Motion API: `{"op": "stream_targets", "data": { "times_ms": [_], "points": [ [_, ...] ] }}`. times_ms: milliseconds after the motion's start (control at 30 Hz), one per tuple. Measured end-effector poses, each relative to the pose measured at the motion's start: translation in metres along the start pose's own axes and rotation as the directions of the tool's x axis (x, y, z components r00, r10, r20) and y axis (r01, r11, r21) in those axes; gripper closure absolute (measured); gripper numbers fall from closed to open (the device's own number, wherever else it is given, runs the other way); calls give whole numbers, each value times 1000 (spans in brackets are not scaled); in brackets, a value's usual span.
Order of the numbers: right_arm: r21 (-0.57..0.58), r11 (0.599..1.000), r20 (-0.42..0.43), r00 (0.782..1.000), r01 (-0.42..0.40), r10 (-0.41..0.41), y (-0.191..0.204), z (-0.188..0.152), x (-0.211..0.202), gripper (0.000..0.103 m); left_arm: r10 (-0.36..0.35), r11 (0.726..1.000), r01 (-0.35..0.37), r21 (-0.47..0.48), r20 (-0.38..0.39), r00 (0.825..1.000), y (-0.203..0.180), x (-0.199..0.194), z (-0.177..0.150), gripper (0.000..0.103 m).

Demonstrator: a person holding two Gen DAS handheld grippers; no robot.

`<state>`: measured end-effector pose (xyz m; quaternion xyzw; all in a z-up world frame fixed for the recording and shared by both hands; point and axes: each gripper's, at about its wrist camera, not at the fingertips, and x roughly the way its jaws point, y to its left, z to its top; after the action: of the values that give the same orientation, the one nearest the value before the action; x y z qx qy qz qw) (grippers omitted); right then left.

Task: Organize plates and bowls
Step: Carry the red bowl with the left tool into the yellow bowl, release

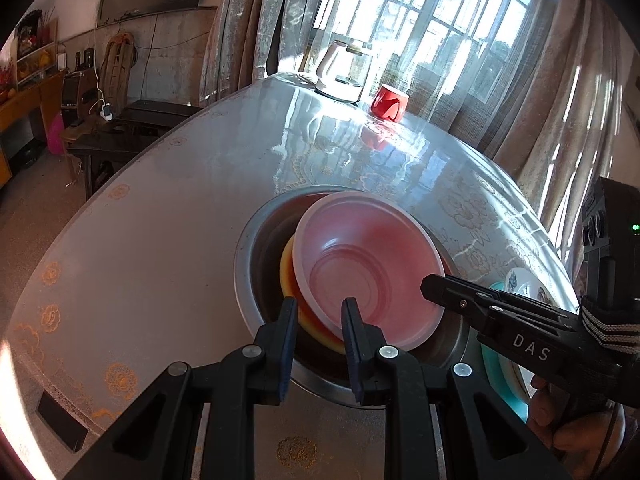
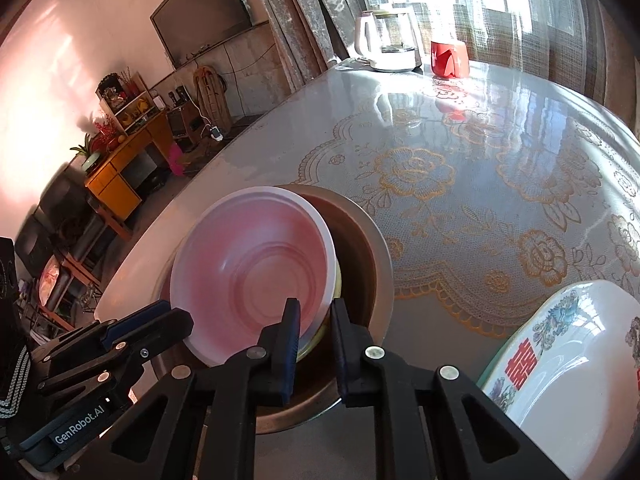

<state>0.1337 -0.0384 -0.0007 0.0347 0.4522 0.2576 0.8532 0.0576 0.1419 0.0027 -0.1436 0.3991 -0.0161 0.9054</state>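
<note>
A: Nearest the lens, the left claw (image 1: 318,322) has its jaws narrowed on the near rim of the pink bowl (image 1: 368,264). One pad is inside the rim and the other outside. Why pinch it there?

B: The rim is thin, so it's the only part narrow jaws can catch. The right claw (image 2: 314,324) does the same on the opposite side. It's closed almost fully, with the bowl's edge between its pads.

A: So both claws grip one bowl. Where does it sit?

B: Just ahead of both claws, tilted inside the steel basin (image 1: 256,240). It leans on a yellow-orange dish (image 1: 294,300) beneath it. I'd guess it's being nested, or lifted out. Two grips would keep a light plastic bowl from tipping.

A: And the other crockery?

B: To the right of the right claw there's a white plate with flowers and a red emblem (image 2: 568,360). It rests on a teal plate (image 1: 494,364), on the table (image 2: 460,168). They look stacked already, apart from the basin.

A: Anything beyond?

B: Far ahead are a kettle (image 1: 340,72) and a red cup (image 1: 389,102), clear of the work.
</note>
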Motion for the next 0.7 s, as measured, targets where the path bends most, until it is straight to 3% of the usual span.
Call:
{"op": "stream_targets", "data": {
  "times_ms": [133, 700],
  "points": [
    [34, 999, 14, 1000, -26, 26, -5, 0, -5, 82, 6, 1000, -6, -13, 24, 1000, 8, -7, 2, 80],
    [20, 1000, 40, 999, -2, 1, -1, -4, -7, 84, 65, 997, -66, 29, 46, 997, 3, -4, 0, 81]
  ]
}}
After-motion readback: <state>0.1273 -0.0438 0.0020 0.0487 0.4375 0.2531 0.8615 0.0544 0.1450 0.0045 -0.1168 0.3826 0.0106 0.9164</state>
